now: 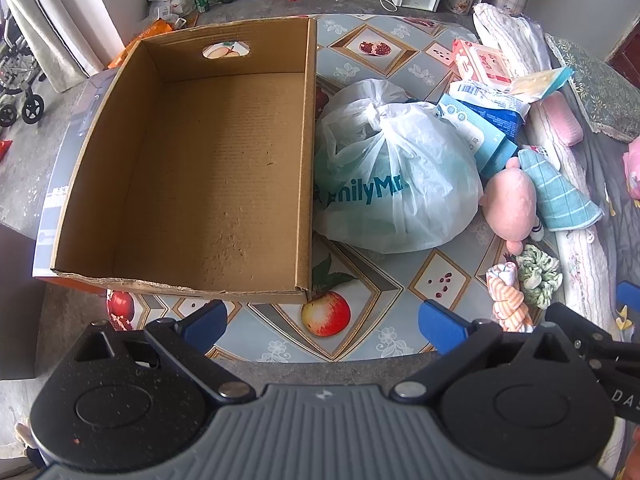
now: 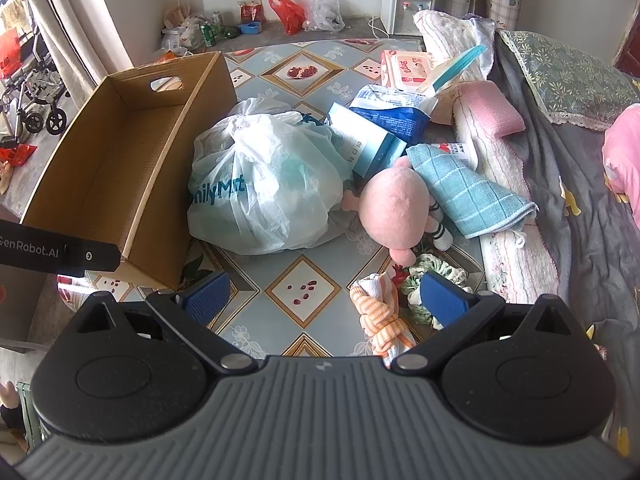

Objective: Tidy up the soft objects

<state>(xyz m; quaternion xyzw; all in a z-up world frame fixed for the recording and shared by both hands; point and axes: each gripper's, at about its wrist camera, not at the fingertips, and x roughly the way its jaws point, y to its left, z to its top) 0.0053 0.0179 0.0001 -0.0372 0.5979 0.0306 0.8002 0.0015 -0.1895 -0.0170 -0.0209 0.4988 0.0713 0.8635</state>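
Step in hand, as judged: start of sorting, nothing yet packed. Open brown corrugated cardboard box (image 1: pixel 208 168) sits on the fruit-patterned tablecloth (image 1: pixel 360 344) with its floor bare; soft items all lie outside it, to its right.

Left gripper (image 1: pixel 322 326): blue-padded fingers spread wide, nothing between them, hovering above the near edge of the table in front of the box corner. Right gripper (image 2: pixel 324 298): likewise wide open and empty, hanging over the near right part of the table. The orange-and-white striped knotted cloth (image 2: pixel 384 320) lies partly between its fingers in this view; contact cannot be told.

Soft items: knotted cloth at near edge, just beside a green-and-white ruffled scrunchie (image 2: pixel 440 276). Behind them a pink plush doll (image 2: pixel 394 208), lying on its side, touching a folded light-blue checked towel (image 2: pixel 476 196). A tied white plastic shopping bag with teal lettering (image 2: pixel 264 188), bulging, rests against the box wall.

Next move, judged: right gripper lowers and closes on the knotted cloth, the nearest piece, then carries it left over the box rim. Cloth looks limp; grasping at the knot should hold best.
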